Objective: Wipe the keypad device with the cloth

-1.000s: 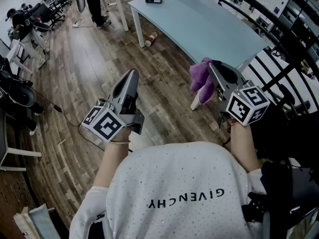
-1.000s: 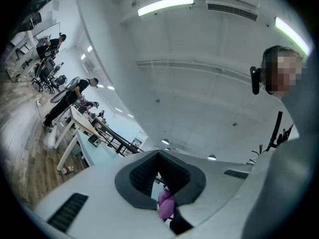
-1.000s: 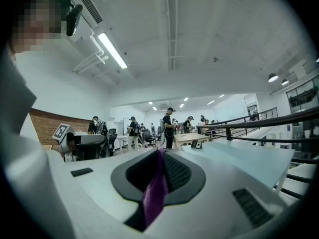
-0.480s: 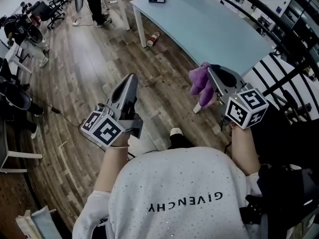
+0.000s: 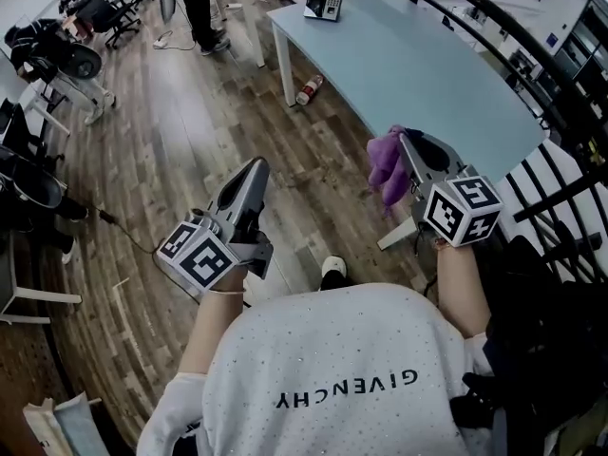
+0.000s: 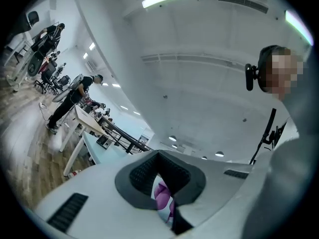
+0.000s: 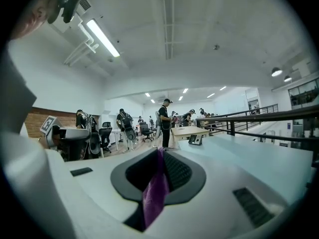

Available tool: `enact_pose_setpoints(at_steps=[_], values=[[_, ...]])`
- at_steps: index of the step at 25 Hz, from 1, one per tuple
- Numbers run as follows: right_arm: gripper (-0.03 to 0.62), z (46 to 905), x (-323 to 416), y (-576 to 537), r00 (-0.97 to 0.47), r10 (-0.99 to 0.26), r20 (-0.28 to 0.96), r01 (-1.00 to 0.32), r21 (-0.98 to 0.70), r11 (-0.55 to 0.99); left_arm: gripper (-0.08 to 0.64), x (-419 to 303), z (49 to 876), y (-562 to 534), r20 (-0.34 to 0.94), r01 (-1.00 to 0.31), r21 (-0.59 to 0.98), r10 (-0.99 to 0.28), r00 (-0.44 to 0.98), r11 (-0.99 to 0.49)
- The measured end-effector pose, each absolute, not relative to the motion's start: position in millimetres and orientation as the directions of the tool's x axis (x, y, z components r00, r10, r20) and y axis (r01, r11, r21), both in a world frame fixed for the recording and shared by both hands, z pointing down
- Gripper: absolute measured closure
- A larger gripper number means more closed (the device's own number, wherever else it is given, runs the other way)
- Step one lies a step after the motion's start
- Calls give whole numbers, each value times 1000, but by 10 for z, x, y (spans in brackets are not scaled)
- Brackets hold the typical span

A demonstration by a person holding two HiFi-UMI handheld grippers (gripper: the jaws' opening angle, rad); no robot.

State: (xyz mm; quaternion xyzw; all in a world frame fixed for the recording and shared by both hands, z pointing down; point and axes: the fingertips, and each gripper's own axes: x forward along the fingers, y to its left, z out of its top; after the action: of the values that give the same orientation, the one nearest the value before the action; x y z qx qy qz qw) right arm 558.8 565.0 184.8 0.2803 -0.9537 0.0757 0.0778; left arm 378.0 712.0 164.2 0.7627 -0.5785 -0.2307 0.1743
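Observation:
The keypad device (image 5: 323, 6) stands on the far end of a light blue table (image 5: 427, 74); in the right gripper view the keypad device (image 7: 195, 139) is small and distant. My right gripper (image 5: 407, 145) is held up in the air near the table's near end, shut on a purple cloth (image 5: 387, 169) that hangs from between its pads (image 7: 155, 193). My left gripper (image 5: 255, 167) is raised over the wooden floor, jaws together, holding nothing in the head view. In the left gripper view a sliver of purple shows at the pads.
A bottle (image 5: 306, 90) lies on the floor by a table leg. A black railing (image 5: 532, 74) runs along the table's right side. A person (image 5: 201, 8) stands at the back, with office chairs (image 5: 57, 60) at the left.
The table and keypad device have come nearer and shifted right in the head view. Both grippers keep their pose, and the cloth stays in the right one.

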Motion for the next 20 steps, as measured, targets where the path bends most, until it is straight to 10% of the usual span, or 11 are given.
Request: enact_pose_setpoints(at_steps=[20], values=[[554,2092,4439,4010,-895,-404,190,-433,-142,890,558,2950,1859,5372,-117,-810,531,-968,221,-249]])
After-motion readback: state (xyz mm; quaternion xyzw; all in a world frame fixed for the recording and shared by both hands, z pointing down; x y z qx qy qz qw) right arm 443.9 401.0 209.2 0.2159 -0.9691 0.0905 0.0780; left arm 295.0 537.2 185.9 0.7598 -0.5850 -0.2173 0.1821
